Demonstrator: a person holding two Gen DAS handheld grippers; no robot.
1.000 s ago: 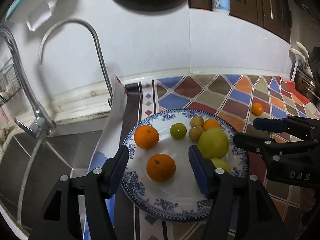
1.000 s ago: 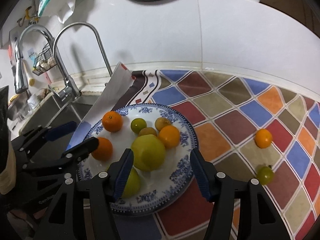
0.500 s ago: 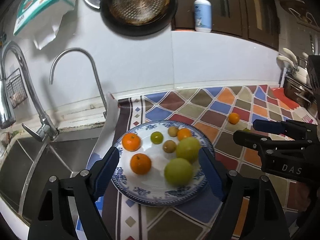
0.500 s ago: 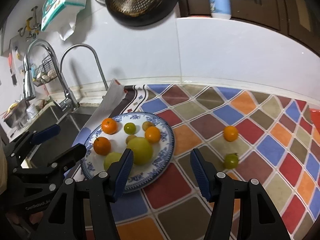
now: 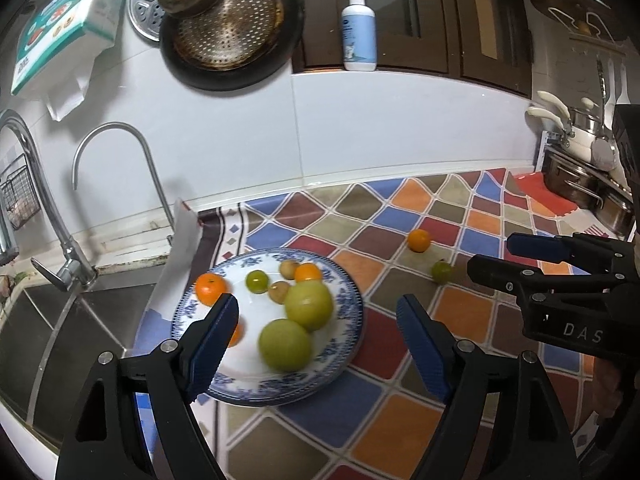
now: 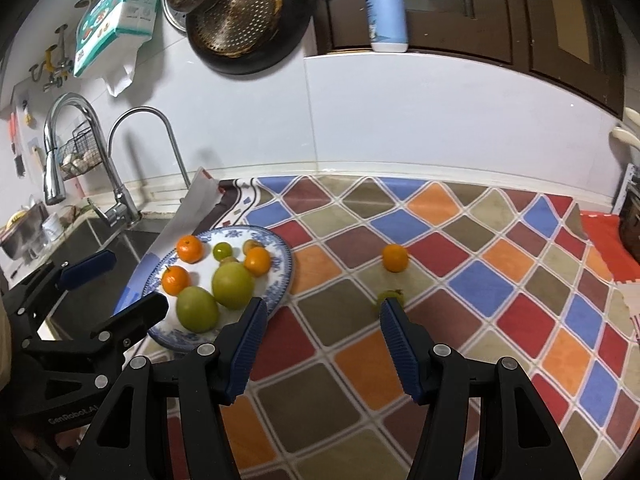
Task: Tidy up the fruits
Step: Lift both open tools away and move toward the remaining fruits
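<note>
A blue-and-white plate point(image 5: 352, 316) point(image 6: 282, 280) holds two large green fruits point(image 5: 308, 305) point(image 6: 232, 285), several oranges point(image 5: 209, 289) and small green and brown fruits. A loose orange point(image 5: 419, 240) point(image 6: 395, 257) and a small green fruit point(image 5: 441, 272) point(image 6: 387, 295) lie on the checkered mat to the plate's right. My left gripper point(image 5: 318, 350) is open and empty above the plate's near edge. My right gripper point(image 6: 322, 350) is open and empty over the mat, its right finger partly hiding the small green fruit.
A sink point(image 5: 60, 332) with taps point(image 5: 120, 168) lies left of the plate. A white wall runs behind, with pans point(image 5: 228, 28) hung on it and a soap bottle point(image 5: 359, 32) on a ledge. Pots point(image 5: 580, 188) stand at far right.
Both grippers have pulled back and up from the plate, so the plate looks smaller. The two loose fruits on the mat have come into the left wrist view.
</note>
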